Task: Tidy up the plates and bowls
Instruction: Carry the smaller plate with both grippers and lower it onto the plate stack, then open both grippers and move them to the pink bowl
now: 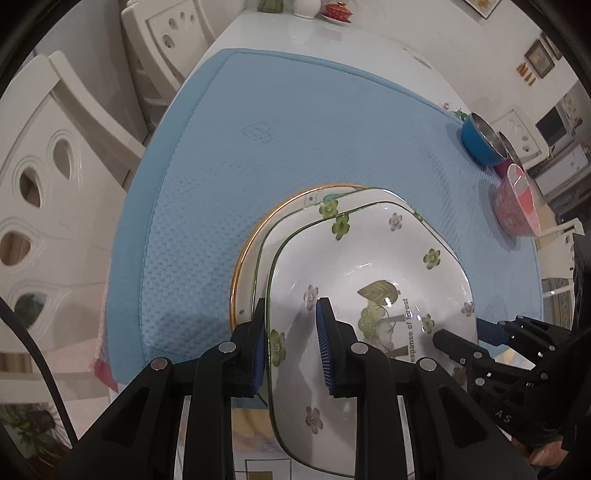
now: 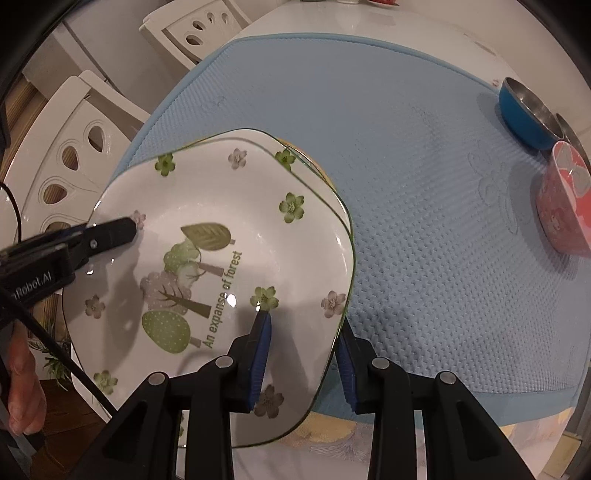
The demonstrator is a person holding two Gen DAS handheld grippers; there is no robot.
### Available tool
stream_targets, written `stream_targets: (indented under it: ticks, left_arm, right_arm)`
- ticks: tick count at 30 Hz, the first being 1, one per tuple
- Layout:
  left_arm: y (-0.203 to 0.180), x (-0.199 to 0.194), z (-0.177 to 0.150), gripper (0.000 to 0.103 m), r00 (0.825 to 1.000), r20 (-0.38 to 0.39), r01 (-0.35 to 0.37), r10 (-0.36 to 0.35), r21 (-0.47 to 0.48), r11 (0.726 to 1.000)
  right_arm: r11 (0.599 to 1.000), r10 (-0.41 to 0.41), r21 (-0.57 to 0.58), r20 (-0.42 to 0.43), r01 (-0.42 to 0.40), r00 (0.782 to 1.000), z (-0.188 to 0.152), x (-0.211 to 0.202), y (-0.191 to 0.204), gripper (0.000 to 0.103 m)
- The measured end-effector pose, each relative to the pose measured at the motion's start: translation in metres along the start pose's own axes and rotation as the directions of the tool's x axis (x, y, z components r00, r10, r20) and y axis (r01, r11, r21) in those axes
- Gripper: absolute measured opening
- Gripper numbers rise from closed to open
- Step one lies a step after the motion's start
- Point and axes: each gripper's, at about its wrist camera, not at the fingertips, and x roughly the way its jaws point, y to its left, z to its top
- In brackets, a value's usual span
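A white square plate with green flowers and a forest print (image 1: 369, 266) (image 2: 221, 206) is held over a stack of two plates: a similar square one (image 1: 295, 210) and a gold-rimmed round one (image 1: 243, 254) on the blue mat. My left gripper (image 1: 291, 343) straddles the top plate's left rim, pads (image 1: 325, 343) apart, one on each side. My right gripper (image 2: 303, 350) straddles its right rim the same way. Whether the pads press the rim I cannot tell. Each gripper shows in the other's view: the right one (image 1: 465, 350), the left one (image 2: 110, 232).
A blue metal-lined bowl (image 1: 480, 140) (image 2: 524, 110) and a pink patterned bowl (image 1: 515, 203) (image 2: 565, 210) sit at the mat's right edge. The blue mat (image 1: 295, 122) covers a white table. White chairs (image 1: 55, 177) stand at the left. Red and white dishes (image 1: 336, 11) are at the far end.
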Motion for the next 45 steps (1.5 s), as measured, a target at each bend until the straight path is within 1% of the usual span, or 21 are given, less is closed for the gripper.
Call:
stream_targets:
  ticks: [5,9,12,14,17,20,22,27,29,30,32,33,34,36,37,39,42,45]
  left_arm:
    - [0.002,0.002,0.009,0.021,1.0,-0.012,0.003,-0.003,-0.007,1.0]
    - [0.005,-0.002,0.011,0.021,1.0,-0.006,-0.024,0.024,-0.02,1.0]
    - [0.01,-0.004,0.011,0.023,1.0,-0.006,-0.023,0.023,-0.042,0.999]
    - [0.012,-0.008,0.012,0.023,1.0,0.007,-0.004,0.004,-0.051,0.999]
    - [0.007,-0.019,0.018,0.023,0.998,0.055,-0.033,0.034,-0.023,0.999]
    - [0.004,-0.034,0.027,0.023,0.992,0.118,-0.042,0.043,-0.007,0.999]
    - [0.0,-0.045,0.034,0.023,0.987,0.161,-0.027,0.025,0.008,1.0]
    - [-0.017,-0.053,0.056,0.023,0.975,0.219,0.022,-0.035,0.063,0.998]
    - [-0.031,-0.056,0.067,0.024,0.967,0.248,0.033,-0.058,0.106,0.994]
    - [-0.036,-0.057,0.072,0.028,0.963,0.258,0.042,-0.073,0.125,0.991]
    - [-0.052,-0.061,0.082,0.037,0.952,0.279,0.076,-0.123,0.175,0.982]
    - [-0.059,-0.063,0.085,0.037,0.948,0.286,0.085,-0.138,0.19,0.978]
    - [-0.068,-0.064,0.09,0.038,0.941,0.292,0.104,-0.169,0.224,0.969]
    - [-0.081,-0.064,0.098,0.038,0.935,0.294,0.122,-0.199,0.26,0.958]
    - [-0.091,-0.063,0.104,0.038,0.929,0.294,0.138,-0.223,0.283,0.949]
    - [-0.106,-0.061,0.112,0.038,0.925,0.285,0.16,-0.251,0.304,0.939]
    - [-0.129,-0.06,0.12,0.038,0.922,0.269,0.183,-0.279,0.331,0.926]
    - [-0.157,-0.054,0.124,0.038,0.923,0.241,0.2,-0.298,0.36,0.911]
  right_arm:
    - [0.999,-0.036,-0.041,0.001,0.036,0.999,-0.003,0.002,0.01,0.033]
    - [1.0,-0.001,-0.008,-0.008,0.001,1.0,-0.003,0.001,0.004,0.033]
    - [1.0,0.023,0.008,-0.011,-0.023,1.0,-0.004,0.0,-0.001,0.033]
    - [1.0,0.029,0.009,-0.014,-0.029,0.999,-0.003,-0.002,-0.003,0.033]
    - [0.999,0.038,0.016,-0.012,-0.038,0.999,-0.004,-0.005,-0.005,0.033]
    - [0.997,0.069,0.041,0.038,-0.071,0.997,-0.006,-0.019,-0.015,0.033]
    - [0.994,0.09,0.058,0.088,-0.095,0.992,-0.006,-0.033,-0.022,0.033]
    - [0.986,0.104,0.11,0.203,-0.128,0.974,-0.005,-0.067,-0.039,0.033]
    - [0.983,0.087,0.135,0.23,-0.121,0.969,-0.006,-0.076,-0.047,0.045]
    - [0.981,0.084,0.148,0.239,-0.121,0.967,-0.008,-0.079,-0.048,0.056]
    - [0.975,0.08,0.182,0.253,-0.129,0.964,-0.008,-0.082,-0.057,0.057]
    - [0.972,0.076,0.197,0.251,-0.128,0.965,-0.01,-0.083,-0.058,0.057]
    - [0.97,0.067,0.211,0.243,-0.12,0.968,-0.01,-0.083,-0.062,0.057]
    - [0.968,0.033,0.236,0.233,-0.09,0.972,-0.01,-0.082,-0.068,0.057]
    - [0.965,0.014,0.25,0.234,-0.074,0.972,-0.011,-0.083,-0.073,0.057]
    - [0.96,-0.019,0.275,0.247,-0.051,0.969,-0.012,-0.09,-0.085,0.057]
    - [0.947,-0.073,0.321,0.27,-0.018,0.96,-0.014,-0.102,-0.112,0.057]
    - [0.918,-0.125,0.396,0.299,-0.004,0.946,-0.016,-0.114,-0.152,0.057]
